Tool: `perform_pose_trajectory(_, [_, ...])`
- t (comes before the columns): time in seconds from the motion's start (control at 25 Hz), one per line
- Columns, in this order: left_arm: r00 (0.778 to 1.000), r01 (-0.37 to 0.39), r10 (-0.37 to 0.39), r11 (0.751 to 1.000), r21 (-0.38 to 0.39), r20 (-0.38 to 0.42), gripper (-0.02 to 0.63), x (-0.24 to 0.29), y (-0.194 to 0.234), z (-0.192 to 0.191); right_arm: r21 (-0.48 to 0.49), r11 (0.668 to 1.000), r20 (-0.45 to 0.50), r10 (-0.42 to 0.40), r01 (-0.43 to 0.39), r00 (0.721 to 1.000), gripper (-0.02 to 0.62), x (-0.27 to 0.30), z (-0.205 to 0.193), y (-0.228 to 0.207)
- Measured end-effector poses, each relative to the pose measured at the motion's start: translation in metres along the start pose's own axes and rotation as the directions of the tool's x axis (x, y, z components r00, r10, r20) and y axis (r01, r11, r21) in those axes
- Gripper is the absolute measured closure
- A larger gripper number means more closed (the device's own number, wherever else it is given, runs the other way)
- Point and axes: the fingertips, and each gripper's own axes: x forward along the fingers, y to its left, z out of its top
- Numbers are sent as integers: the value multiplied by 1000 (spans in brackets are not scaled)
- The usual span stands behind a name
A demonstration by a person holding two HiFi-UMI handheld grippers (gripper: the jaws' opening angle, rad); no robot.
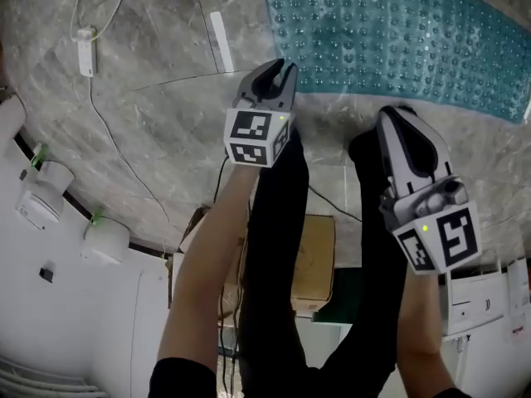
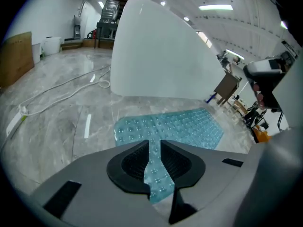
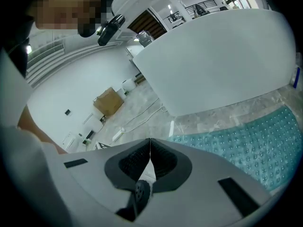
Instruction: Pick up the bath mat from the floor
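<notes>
A teal bath mat [image 1: 398, 31] with raised dots lies flat on the grey marble floor. My left gripper [image 1: 276, 71] hovers at the mat's near left corner. In the left gripper view the left gripper [image 2: 155, 143] has its jaws a narrow gap apart, and the bath mat [image 2: 180, 126] shows through that gap on the floor below, with nothing pinched. My right gripper [image 1: 397, 121] hangs over bare floor just short of the mat's near edge. In the right gripper view the right gripper [image 3: 150, 143] has its tips touching and holds nothing, with the bath mat [image 3: 246, 145] ahead to the right.
A big white curved tub wall [image 2: 156, 51] rises just behind the mat. A white power strip [image 1: 86, 52] and its cable lie on the floor at the left, and a white strip [image 1: 221, 40] lies near the mat's corner. The person's black-clad legs [image 1: 278, 247] stand below the grippers, beside a cardboard box [image 1: 319, 259].
</notes>
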Motion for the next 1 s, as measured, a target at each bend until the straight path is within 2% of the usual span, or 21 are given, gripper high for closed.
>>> perform_pose_trajectory(0.08, [999, -42, 41, 999, -1, -34, 520, 22, 19, -21, 6, 1000, -18, 7, -7, 1000, 581, 9, -12, -3])
perform_pose_trajectory(0.24, [988, -134, 130, 990, -51, -88, 489, 59, 56, -51, 29, 1000, -31, 11, -10, 999, 581, 23, -31, -11])
perform_pose_trajectory(0.44, [984, -143, 138, 989, -32, -110, 419, 102, 70, -71, 72, 997, -48, -2, 5, 999, 581, 36, -51, -27])
perform_pose_trajectory(0.56, [978, -177, 167, 982, -69, -128, 345, 122, 82, -85, 87, 996, -33, -6, 8, 999, 581, 44, -49, -29])
perform_pose_trajectory(0.68, [970, -214, 197, 970, -116, -140, 311, 135, 91, -96, 72, 997, -12, -1, 2, 1000, 581, 53, -43, -29])
perform_pose_trajectory(0.84, [969, -200, 180, 974, -103, -171, 290, 147, 88, -106, 88, 996, 5, 5, -5, 1000, 581, 57, -41, -24])
perform_pose_trajectory(1.0, [963, -215, 190, 969, -118, -192, 236, 160, 92, -108, 69, 998, 1, 5, -6, 1000, 581, 62, -43, -24])
